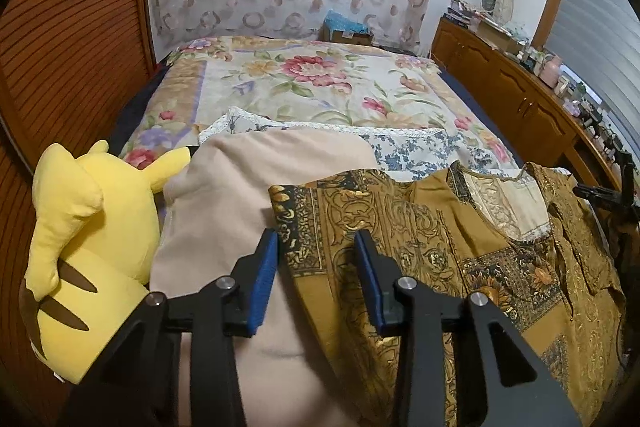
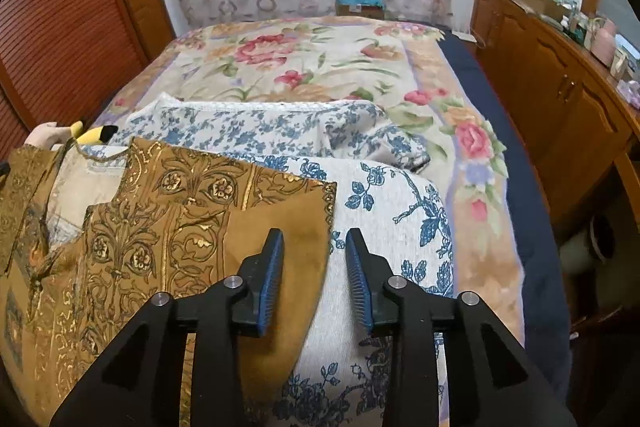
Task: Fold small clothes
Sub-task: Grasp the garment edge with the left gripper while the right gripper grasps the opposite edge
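Note:
A mustard-gold patterned top (image 1: 432, 239) lies spread on the bed, its neckline toward the far side. In the left wrist view my left gripper (image 1: 316, 247) is open, its blue pads straddling the top's left edge just above the cloth. In the right wrist view the same top (image 2: 168, 219) fills the left, and my right gripper (image 2: 314, 247) is open over its right edge, one pad above the gold cloth, the other above the blue-flowered cloth (image 2: 392, 219). Neither gripper holds anything. The right gripper (image 1: 612, 195) shows at the far right of the left wrist view.
A beige cloth (image 1: 224, 195) lies under the top's left side. A yellow plush toy (image 1: 84, 227) sits at the left. A blue-and-white floral garment (image 2: 256, 127) lies behind. The floral bedspread (image 1: 320, 83) covers the bed. A wooden cabinet (image 2: 560, 95) runs along the right.

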The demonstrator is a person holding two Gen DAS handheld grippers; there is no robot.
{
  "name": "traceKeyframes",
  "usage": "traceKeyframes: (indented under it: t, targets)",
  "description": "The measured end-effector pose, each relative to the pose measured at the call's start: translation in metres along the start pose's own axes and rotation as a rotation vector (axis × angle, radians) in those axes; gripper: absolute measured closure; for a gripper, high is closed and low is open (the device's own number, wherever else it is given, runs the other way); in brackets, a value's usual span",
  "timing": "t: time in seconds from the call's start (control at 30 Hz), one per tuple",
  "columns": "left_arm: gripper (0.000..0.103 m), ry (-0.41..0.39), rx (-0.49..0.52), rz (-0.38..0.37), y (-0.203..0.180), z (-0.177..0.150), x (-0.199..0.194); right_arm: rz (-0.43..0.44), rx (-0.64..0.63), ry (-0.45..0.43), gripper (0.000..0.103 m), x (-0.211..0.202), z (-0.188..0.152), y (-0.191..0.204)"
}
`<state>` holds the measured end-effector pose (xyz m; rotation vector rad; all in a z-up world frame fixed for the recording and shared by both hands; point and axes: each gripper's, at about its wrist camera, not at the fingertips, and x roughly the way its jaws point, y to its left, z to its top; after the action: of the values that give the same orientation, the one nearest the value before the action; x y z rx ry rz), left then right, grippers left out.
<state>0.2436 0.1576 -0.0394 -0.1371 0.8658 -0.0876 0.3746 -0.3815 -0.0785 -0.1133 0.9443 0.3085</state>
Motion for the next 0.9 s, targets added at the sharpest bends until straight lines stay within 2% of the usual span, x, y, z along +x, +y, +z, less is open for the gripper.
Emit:
traceKeyframes:
  t: [0.13, 0.23, 0.27, 0.33, 0.4, 0.53, 0.63, 0.9]
  targets:
    - [0.069, 0.001, 0.001, -0.003, -0.001, 0.0, 0.001, -0.003, -0.002, 0.0, 0.069, 0.0, 0.001, 0.001]
    - [0.093, 0.007, -0.003, -0.017, -0.002, 0.0, 0.002, 0.005, -0.008, 0.0, 0.069, 0.001, 0.001, 0.002]
    - [0.099, 0.009, -0.003, -0.025, -0.004, 0.0, 0.002, 0.012, -0.027, 0.0, 0.077, 0.0, 0.001, 0.006]
    - [0.102, 0.008, 0.011, -0.009, -0.011, -0.002, -0.001, 0.032, -0.075, -0.003, 0.099, -0.001, 0.001, 0.014]
    - [0.103, -0.019, 0.021, -0.015, -0.016, -0.003, -0.01, 0.045, -0.093, -0.015, 0.101, -0.005, 0.0, 0.02]
    - [0.103, -0.103, 0.039, -0.044, -0.037, -0.009, -0.043, 0.068, -0.1, -0.095, 0.101, -0.032, -0.001, 0.033]
    - [0.103, -0.156, 0.062, -0.052, -0.049, -0.015, -0.068, 0.101, -0.117, -0.171, 0.102, -0.067, -0.003, 0.044]
    - [0.103, -0.256, 0.092, -0.07, -0.065, -0.041, -0.134, 0.118, -0.161, -0.294, 0.102, -0.15, -0.017, 0.063]
